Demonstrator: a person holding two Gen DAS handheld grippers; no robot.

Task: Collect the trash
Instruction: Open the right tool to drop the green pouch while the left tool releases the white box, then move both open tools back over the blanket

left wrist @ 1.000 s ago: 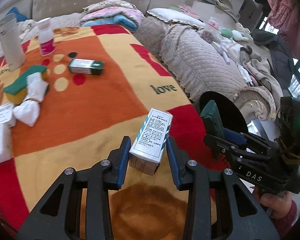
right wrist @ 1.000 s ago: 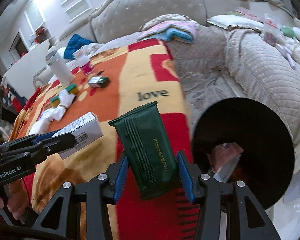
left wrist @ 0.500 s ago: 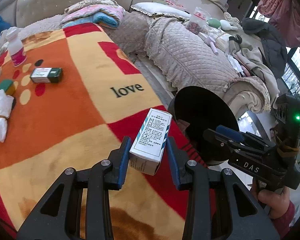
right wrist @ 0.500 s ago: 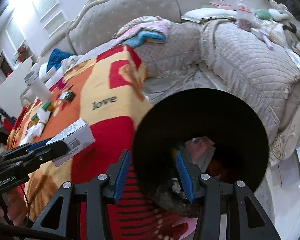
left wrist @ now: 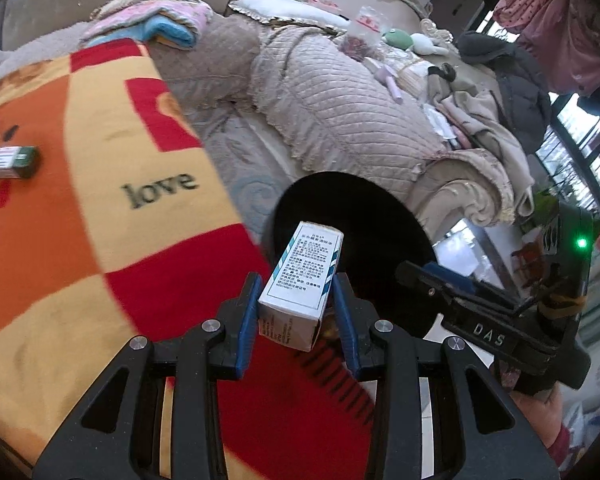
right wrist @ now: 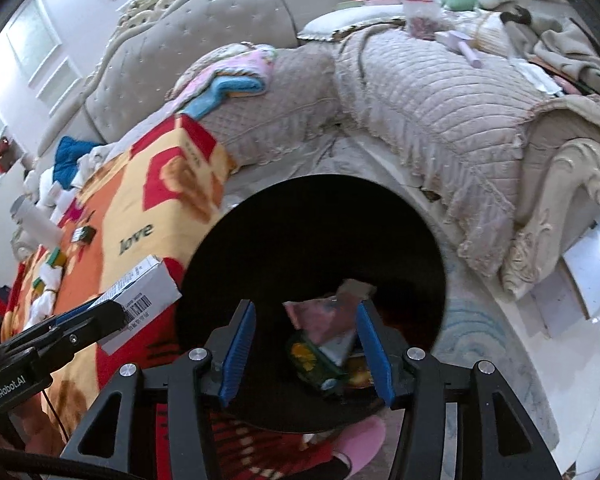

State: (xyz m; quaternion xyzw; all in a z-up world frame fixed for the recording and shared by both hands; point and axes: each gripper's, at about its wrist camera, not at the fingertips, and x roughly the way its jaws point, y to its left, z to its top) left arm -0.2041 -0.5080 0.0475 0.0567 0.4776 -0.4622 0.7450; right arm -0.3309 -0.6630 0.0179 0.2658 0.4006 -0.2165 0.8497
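My left gripper (left wrist: 296, 312) is shut on a white medicine box (left wrist: 304, 280) with teal stripes, held at the near left rim of a round black trash bin (left wrist: 364, 208). The box also shows in the right wrist view (right wrist: 140, 292), left of the bin (right wrist: 312, 216). My right gripper (right wrist: 306, 350) is open and empty, right above the bin's mouth. Inside the bin lie a pink wrapper (right wrist: 328, 316) and a dark green packet (right wrist: 316, 364). A small green and white box (left wrist: 12, 158) lies on the blanket at the far left.
An orange, yellow and red "love" blanket (left wrist: 100, 200) covers the table on the left. A quilted beige sofa (left wrist: 340, 100) with clothes and clutter runs behind and to the right of the bin. A white bottle (right wrist: 36, 220) and rags stand far left on the blanket.
My right gripper moved over the bin and opened; the dark green packet it held now lies inside. My left gripper carried the white box right, up to the bin's rim.
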